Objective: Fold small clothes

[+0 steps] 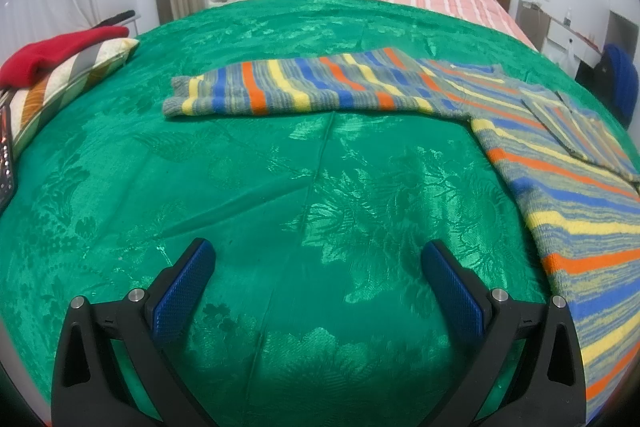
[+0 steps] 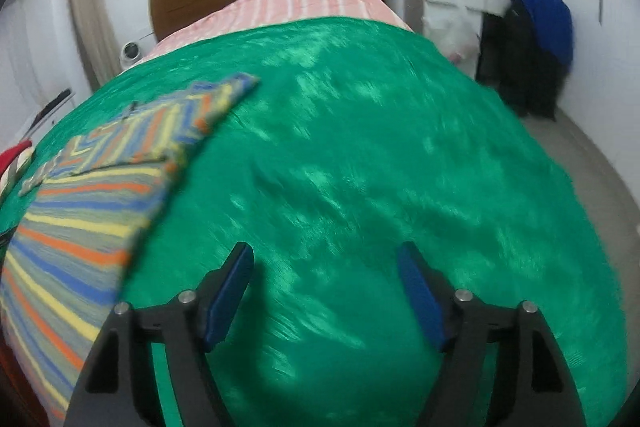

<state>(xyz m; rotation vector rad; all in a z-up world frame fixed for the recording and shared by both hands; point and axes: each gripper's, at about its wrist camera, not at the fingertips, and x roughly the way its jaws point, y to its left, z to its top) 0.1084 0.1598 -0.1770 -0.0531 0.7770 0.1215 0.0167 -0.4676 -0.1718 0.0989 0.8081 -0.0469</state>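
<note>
Left wrist view shows your left gripper [image 1: 318, 263] and right gripper [image 2: 325, 267] both spread and empty, so grabbing the striped sweater [image 1: 552, 187] carelessly could undo its folded sleeve [image 1: 568, 123].

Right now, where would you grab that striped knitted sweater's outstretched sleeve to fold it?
Probably at the cuff end of the striped knitted sweater's sleeve, coming from the left with the open left gripper: the sleeve lies flat, stretched leftward on the green bedspread, so its cuff is free.
</note>
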